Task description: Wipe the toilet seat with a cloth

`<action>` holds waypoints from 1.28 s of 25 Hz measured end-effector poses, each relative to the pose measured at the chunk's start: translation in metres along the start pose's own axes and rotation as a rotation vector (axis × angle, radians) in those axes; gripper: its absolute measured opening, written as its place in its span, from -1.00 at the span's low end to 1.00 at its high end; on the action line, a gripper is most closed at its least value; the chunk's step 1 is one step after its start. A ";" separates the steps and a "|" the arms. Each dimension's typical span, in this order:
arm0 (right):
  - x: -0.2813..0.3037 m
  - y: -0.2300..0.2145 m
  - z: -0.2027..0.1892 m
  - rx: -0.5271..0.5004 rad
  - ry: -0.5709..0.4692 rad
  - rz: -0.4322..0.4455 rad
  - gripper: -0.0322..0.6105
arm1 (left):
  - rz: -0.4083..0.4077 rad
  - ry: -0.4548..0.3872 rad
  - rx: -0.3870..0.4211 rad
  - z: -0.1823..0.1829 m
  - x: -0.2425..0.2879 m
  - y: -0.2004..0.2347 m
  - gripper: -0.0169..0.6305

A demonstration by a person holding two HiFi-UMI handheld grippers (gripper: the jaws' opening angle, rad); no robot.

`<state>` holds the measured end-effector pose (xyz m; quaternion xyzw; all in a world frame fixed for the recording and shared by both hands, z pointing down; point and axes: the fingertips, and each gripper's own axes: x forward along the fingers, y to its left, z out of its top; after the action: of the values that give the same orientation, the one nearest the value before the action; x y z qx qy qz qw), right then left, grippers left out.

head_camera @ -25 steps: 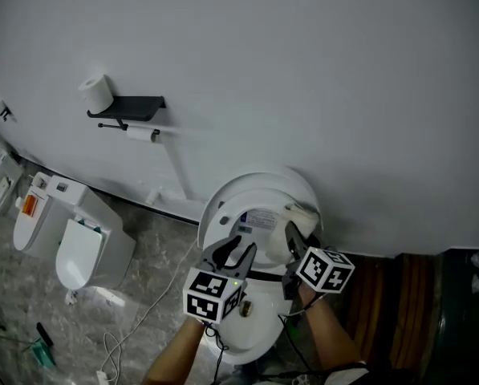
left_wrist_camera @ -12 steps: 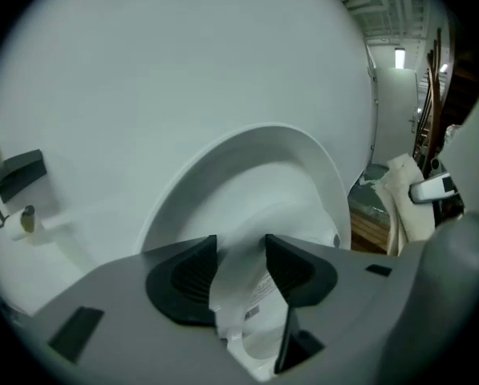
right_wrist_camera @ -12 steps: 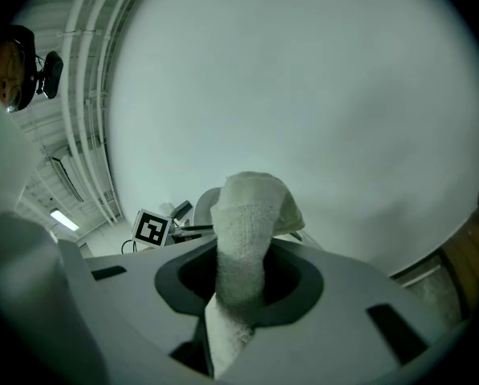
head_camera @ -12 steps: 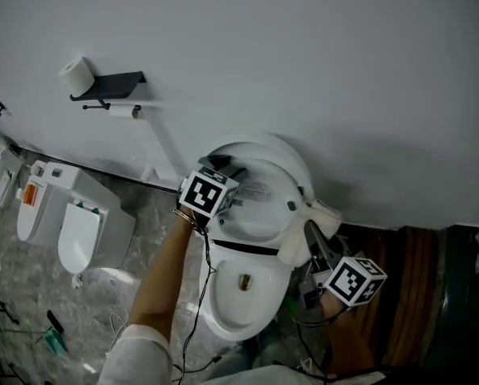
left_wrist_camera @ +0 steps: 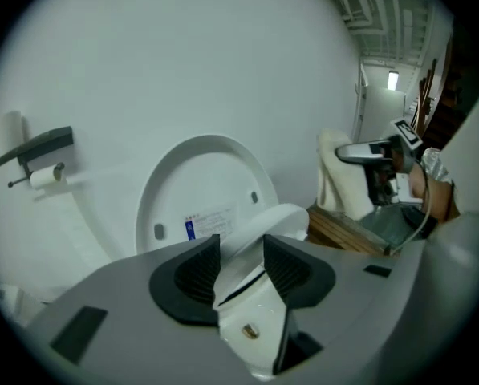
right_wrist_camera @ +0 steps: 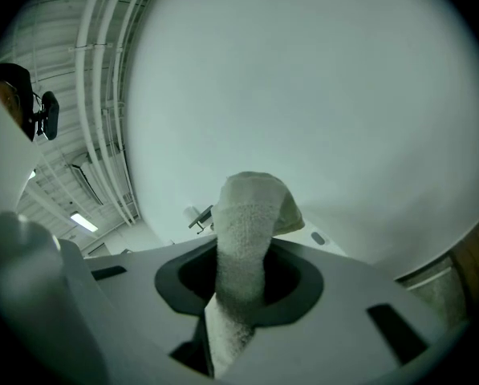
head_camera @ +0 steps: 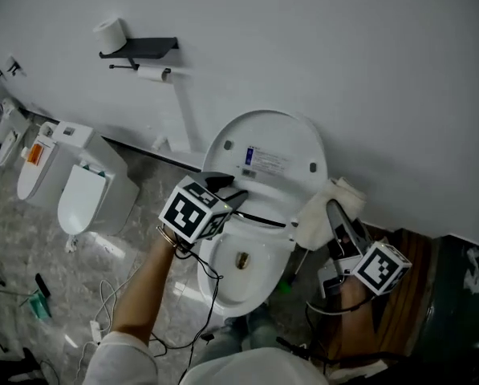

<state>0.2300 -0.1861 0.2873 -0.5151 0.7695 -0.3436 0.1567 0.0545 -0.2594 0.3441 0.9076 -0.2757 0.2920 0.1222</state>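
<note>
The white toilet (head_camera: 237,283) has its lid (head_camera: 267,155) up against the wall. Its seat (head_camera: 265,199) looks tilted partway up, with a dark gap under its front edge. My left gripper (head_camera: 227,189) is at the seat's left rear. Its jaws have just opened wide and eased in a little. In the left gripper view (left_wrist_camera: 241,251) the seat rim (left_wrist_camera: 281,217) shows through their gap, and the pads do not press on it. My right gripper (head_camera: 341,219) hangs right of the bowl, shut on a white cloth (head_camera: 313,224). The cloth (right_wrist_camera: 247,215) stands up between the right gripper's (right_wrist_camera: 239,283) pads.
A second white toilet (head_camera: 87,199) stands at the left. On the wall are a black shelf (head_camera: 139,48), a paper roll (head_camera: 111,32) and a white pipe (head_camera: 183,111). Wooden slats (head_camera: 407,263) lie at the right. Cables (head_camera: 103,327) trail over the grey floor.
The left gripper rose to the lid's top, then came back down to the seat's left rear. The lid now leans on the wall. The right gripper carried the cloth away to the right.
</note>
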 end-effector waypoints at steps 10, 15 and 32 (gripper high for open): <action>-0.067 0.000 -0.106 0.056 0.098 -0.075 -0.62 | -0.177 0.109 -0.228 -0.209 -0.099 -0.126 -0.56; -0.084 -0.039 -0.201 0.038 0.256 -0.168 -0.62 | -0.161 0.253 -0.348 -0.330 -0.091 -0.161 -0.64; -0.111 -0.149 -0.431 -0.016 0.622 -0.213 -0.62 | 0.147 0.435 -0.735 -0.611 0.036 -0.175 -0.69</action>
<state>0.1218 0.0375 0.6858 -0.4641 0.7250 -0.4929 -0.1267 -0.1036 0.1027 0.8438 0.6992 -0.3931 0.3668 0.4712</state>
